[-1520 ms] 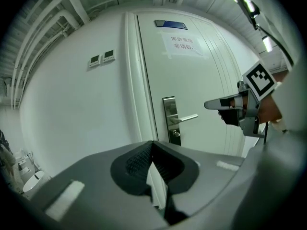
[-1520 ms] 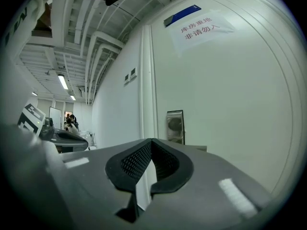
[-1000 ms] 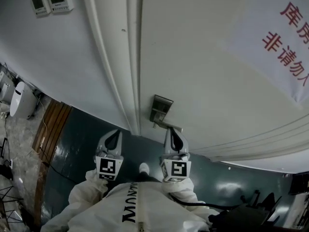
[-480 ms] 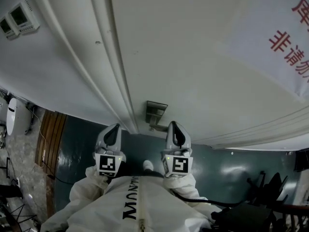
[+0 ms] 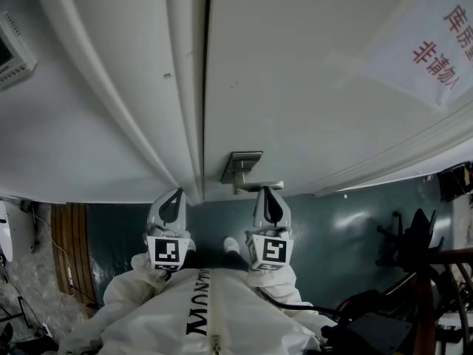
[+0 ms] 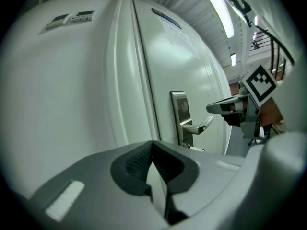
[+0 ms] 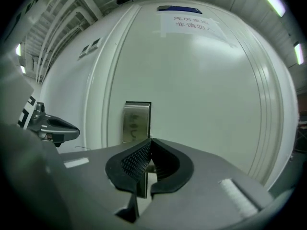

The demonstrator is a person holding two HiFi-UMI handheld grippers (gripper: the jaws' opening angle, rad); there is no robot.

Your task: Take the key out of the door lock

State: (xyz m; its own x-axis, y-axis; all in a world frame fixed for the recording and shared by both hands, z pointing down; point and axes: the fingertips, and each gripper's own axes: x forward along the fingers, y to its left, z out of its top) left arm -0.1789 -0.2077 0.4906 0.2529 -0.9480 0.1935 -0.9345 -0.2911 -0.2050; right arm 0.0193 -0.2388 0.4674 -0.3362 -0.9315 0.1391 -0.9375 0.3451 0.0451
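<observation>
A steel lock plate (image 5: 242, 167) with a lever handle (image 5: 260, 186) sits on the white door (image 5: 310, 87). In the left gripper view the lock plate (image 6: 181, 110) and lever (image 6: 197, 127) show, with a small pale stub (image 6: 195, 148) under the lever that may be the key. My right gripper (image 5: 267, 195) is shut and empty, its tip just under the lever. In its own view the right gripper (image 7: 149, 141) points at the lock plate (image 7: 136, 121). My left gripper (image 5: 173, 201), also shut and empty, points at the door frame left of the lock, and its tips (image 6: 153, 143) meet.
A paper sign with red characters (image 5: 436, 43) hangs on the door at upper right. A wall control panel (image 5: 9, 49) is at the far left. Dark chairs and gear (image 5: 417, 261) stand on the green floor at right, wooden boards (image 5: 70, 246) at left.
The head view has swung, so the door frame now stands more upright and the wall panels have slid towards the left edge. Both grippers stay shut close below the lock.
</observation>
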